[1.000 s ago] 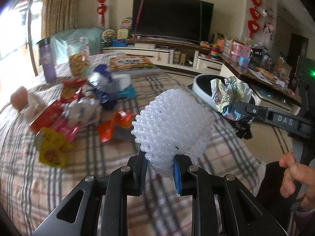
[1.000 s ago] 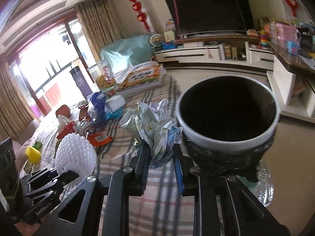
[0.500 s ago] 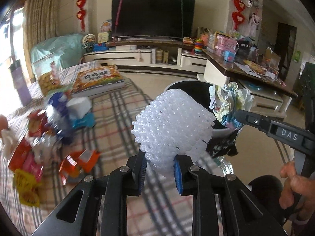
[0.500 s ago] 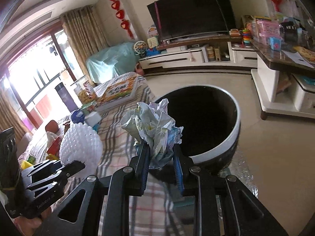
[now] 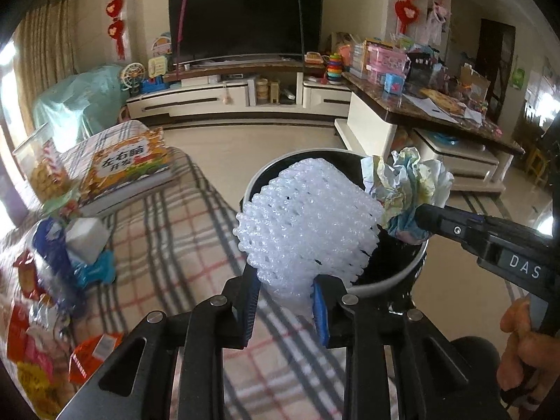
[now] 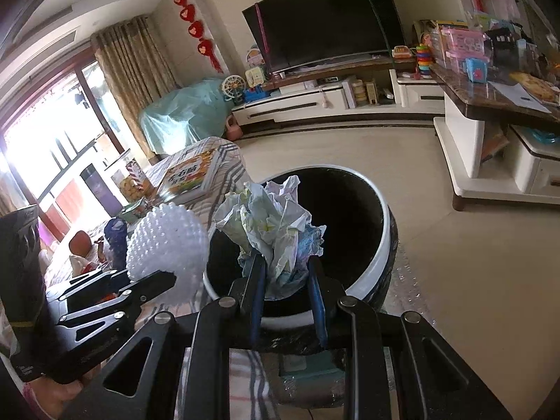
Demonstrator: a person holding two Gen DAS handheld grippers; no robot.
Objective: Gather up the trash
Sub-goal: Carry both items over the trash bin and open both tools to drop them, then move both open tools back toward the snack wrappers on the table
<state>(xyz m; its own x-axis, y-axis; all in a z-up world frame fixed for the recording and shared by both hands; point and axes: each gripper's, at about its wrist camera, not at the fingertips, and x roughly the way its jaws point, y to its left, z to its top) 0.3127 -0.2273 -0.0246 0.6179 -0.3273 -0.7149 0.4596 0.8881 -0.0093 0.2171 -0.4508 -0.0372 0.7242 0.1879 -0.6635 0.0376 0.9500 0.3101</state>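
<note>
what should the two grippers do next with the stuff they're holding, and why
Probably open over the bin and drop both pieces. The left gripper, its jaws just opening, has the white foam net between them, and the right gripper grips the crumpled paper; both items already hang at the mouth of the black bin.

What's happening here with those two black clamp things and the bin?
A person is clearing trash off a plaid-covered table. The left tool holds a white foam fruit net, its jaws just easing open; the right tool grips a crumpled paper wad. Both hang over the round black bin beside the table, neither dropped yet. More wrappers wait on the table.
</note>
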